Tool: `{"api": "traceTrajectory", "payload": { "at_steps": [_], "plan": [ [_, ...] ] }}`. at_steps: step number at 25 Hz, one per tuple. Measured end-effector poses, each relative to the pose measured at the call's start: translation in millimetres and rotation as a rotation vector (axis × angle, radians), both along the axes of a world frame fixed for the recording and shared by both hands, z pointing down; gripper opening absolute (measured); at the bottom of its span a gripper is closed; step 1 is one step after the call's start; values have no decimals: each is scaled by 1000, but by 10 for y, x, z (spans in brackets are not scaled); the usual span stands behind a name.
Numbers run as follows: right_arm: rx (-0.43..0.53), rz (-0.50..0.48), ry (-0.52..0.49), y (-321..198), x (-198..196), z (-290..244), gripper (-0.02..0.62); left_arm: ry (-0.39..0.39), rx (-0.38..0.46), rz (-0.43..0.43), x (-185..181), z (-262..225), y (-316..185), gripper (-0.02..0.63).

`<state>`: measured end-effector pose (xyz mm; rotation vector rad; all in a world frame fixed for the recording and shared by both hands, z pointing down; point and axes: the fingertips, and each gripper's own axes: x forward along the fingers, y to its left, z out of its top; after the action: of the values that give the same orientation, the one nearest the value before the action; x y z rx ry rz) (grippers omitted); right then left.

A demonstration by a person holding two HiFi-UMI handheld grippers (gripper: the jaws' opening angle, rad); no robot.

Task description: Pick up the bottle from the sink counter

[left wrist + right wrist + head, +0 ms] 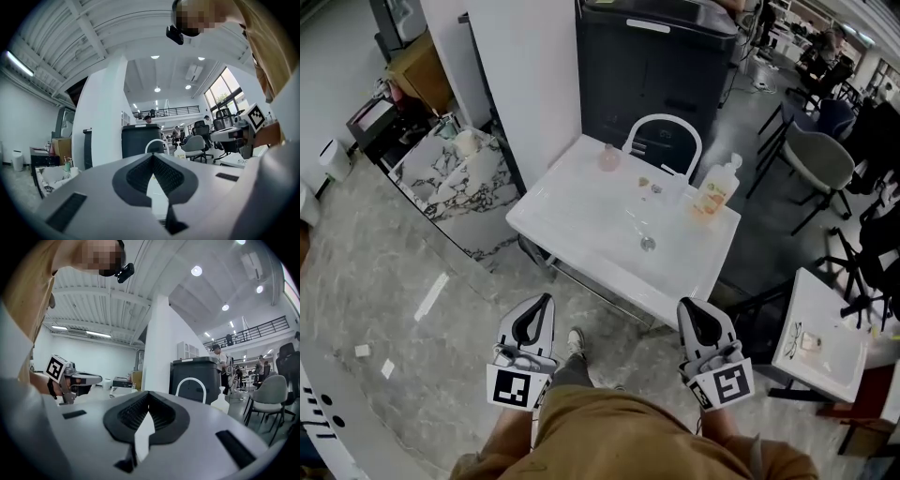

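In the head view the bottle (715,190) stood at the far right corner of the white bench (572,216), just right of the tap (664,141) and well apart from both grippers. The left gripper (542,305) and right gripper (689,307) were level before the near edge. In the left gripper view its fingers (136,176) were pressed together, empty. In the right gripper view the fingers (133,416) were together too, with nothing between. I think the right one should open wide first, then close on the bottle's body, below the pump

Dark cabinet (656,75), 1 grey chair (820,159)
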<state>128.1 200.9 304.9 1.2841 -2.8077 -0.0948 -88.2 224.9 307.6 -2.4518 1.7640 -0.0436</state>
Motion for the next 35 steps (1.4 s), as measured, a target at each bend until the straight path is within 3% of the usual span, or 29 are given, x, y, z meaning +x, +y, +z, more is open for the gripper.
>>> {"api": "traceTrajectory", "payload": {
  "at_steps": [9,17,24,35],
  "plan": [
    [-22,19,43,-971,-820,12,5,36,-46,43,-730,146,-1046,2],
    [-36,72,75,-1390,-1219,-35,5,63,-47,93,-1163,123,-1620,2],
    [-26,123,101,-1547,-1343,-75,4,81,-69,148,-1274,220,-1903,2],
    [-41,195,87,-1621,-1136,-54,5,73,-77,235,-998,229,-2098,2]
  ]
}}
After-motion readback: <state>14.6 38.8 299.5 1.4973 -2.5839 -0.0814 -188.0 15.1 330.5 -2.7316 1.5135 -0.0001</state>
